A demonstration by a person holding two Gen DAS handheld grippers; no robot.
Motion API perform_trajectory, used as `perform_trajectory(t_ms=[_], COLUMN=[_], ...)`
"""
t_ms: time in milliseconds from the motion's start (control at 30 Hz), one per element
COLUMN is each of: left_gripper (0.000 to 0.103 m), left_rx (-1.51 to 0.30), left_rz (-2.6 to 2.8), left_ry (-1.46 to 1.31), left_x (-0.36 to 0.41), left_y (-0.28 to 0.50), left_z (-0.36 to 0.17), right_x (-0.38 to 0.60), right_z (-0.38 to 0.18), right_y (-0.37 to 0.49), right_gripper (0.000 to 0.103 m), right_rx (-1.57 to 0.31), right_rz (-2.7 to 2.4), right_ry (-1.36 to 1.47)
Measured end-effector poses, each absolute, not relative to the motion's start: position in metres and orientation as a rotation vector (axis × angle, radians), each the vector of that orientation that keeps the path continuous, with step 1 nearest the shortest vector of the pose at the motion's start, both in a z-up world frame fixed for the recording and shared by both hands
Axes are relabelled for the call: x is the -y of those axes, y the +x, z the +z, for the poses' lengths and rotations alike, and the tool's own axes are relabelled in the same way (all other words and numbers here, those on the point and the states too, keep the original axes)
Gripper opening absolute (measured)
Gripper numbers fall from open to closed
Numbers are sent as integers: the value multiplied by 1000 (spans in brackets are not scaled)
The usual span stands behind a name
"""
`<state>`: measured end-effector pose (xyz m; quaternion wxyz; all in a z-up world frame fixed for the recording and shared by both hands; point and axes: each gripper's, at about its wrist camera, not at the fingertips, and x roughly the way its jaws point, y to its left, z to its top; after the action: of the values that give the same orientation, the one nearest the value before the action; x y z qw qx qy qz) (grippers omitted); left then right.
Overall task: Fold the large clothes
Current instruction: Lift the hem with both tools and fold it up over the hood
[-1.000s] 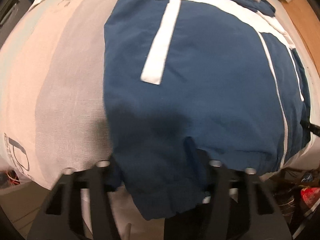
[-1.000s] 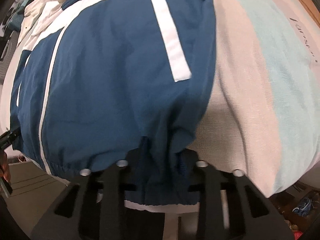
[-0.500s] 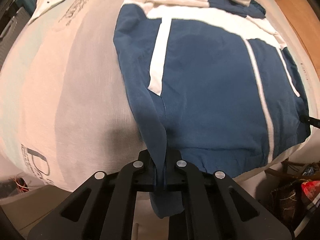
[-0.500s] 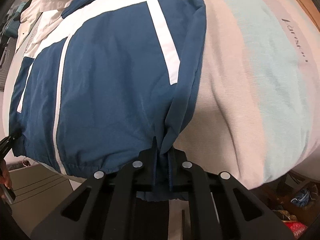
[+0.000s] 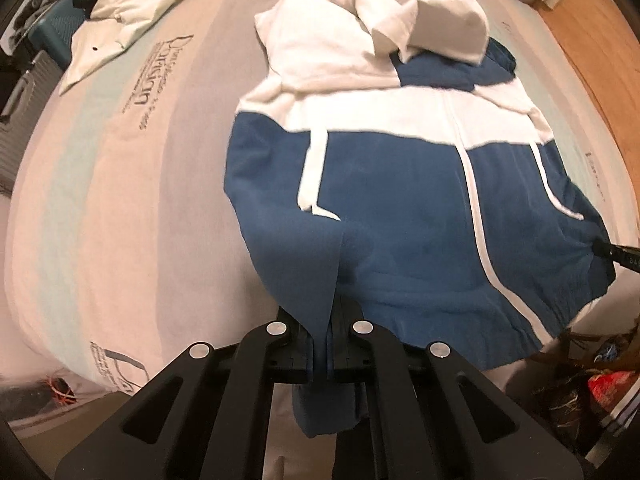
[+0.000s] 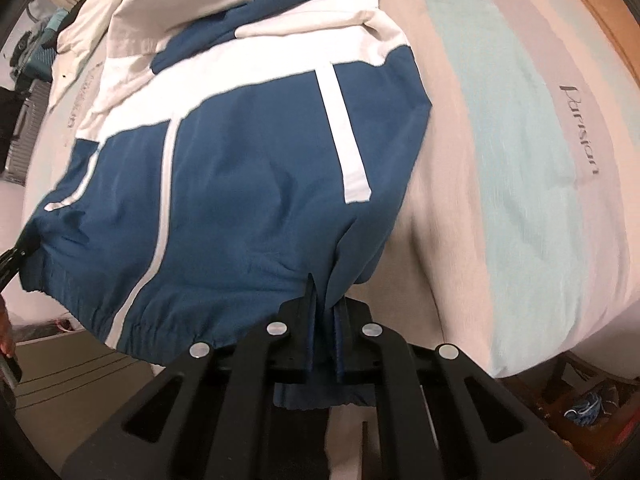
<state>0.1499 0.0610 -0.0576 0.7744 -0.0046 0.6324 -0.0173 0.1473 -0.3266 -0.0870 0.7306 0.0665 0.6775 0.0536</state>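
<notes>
"Parisian" (image 6: 580,130) reads in grey script along the striped bedsheet (image 6: 500,160). On it lies the blue-and-white jacket (image 5: 400,208), hem pulled up: left gripper (image 5: 326,350) clamped on one corner, right gripper (image 6: 325,344) clamped on the other.

both tools (image 5: 320,344) (image 6: 325,340) clamped shut, pointing steeply down

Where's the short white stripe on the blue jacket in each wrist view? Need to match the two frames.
Left wrist: the short white stripe sits left of centre on the blue jacket, above the left tongs.
Right wrist: a matching stripe sits right of centre, above the right tongs; likely the jacket's other side, not the same stripe.
Shared landmark: the long thin white line down the jacket's middle.
</notes>
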Motion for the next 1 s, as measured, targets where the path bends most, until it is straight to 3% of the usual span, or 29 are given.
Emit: perform_trajectory(t_ms=[433, 1000], left_gripper=[3, 3], left_rx=[-1435, -1376], left_rz=[108, 53], left_ry=[-40, -17], left_x=[-63, -59], left_y=[226, 351], left_z=[-25, -7], right_x=[351, 353], right_z=[-63, -50], right_y=[240, 364], right_gripper=[5, 4], right_rx=[-1503, -1463], right_rz=[250, 262], right_ry=[204, 148])
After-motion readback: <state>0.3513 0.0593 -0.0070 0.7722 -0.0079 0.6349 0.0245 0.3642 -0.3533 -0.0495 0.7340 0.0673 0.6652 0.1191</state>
